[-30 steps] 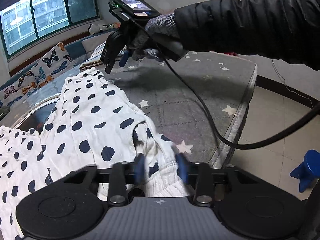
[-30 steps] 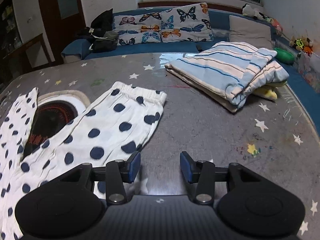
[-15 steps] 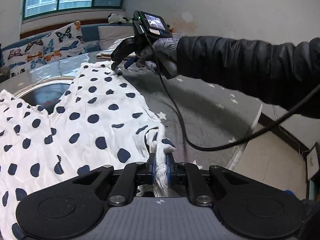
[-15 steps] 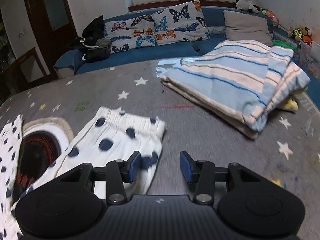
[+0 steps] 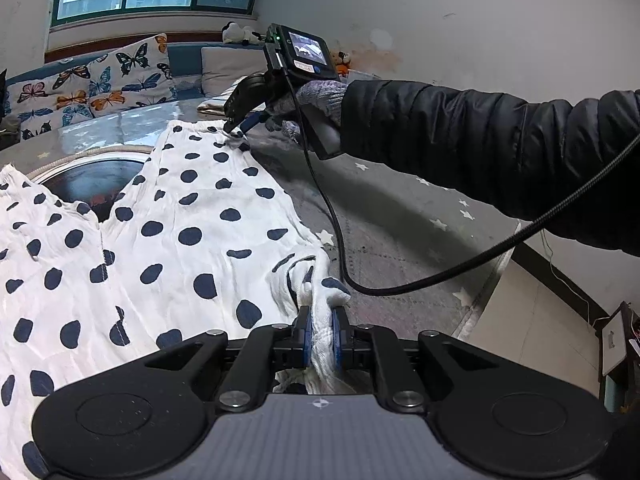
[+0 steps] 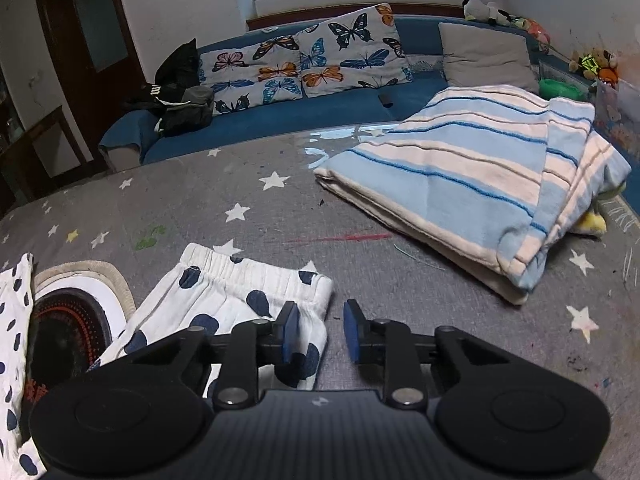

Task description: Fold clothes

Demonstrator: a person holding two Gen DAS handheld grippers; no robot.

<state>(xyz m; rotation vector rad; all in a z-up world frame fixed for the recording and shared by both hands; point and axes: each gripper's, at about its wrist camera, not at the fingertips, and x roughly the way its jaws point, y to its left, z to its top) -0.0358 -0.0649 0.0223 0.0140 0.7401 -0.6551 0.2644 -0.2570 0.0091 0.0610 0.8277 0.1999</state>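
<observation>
Since a second ago, the left claw (image 5: 320,334) has been closed onto a bunched fold of the white polka-dot garment (image 5: 168,240), which is now pinched tight between its blue pads; before, the fabric lay loose between parted jaws. The right claw (image 6: 318,330) has been brought from bare cloth up to the elastic waistband corner (image 6: 316,292), and its jaws have just been narrowing; the corner lies partly between them, but the pads are not yet pressed on it. The garment is spread flat on the grey star-printed surface (image 6: 360,208), partly over a round dark mat (image 6: 68,332). Open surface is left between the waistband and one folded striped blanket (image 6: 472,184), which lies well apart to the right; in the left view the surface's edge is seen just beyond the gripped fold. Two butterfly cushions (image 6: 304,60) and one grey cushion (image 6: 486,56) are counted on the blue sofa behind.
</observation>
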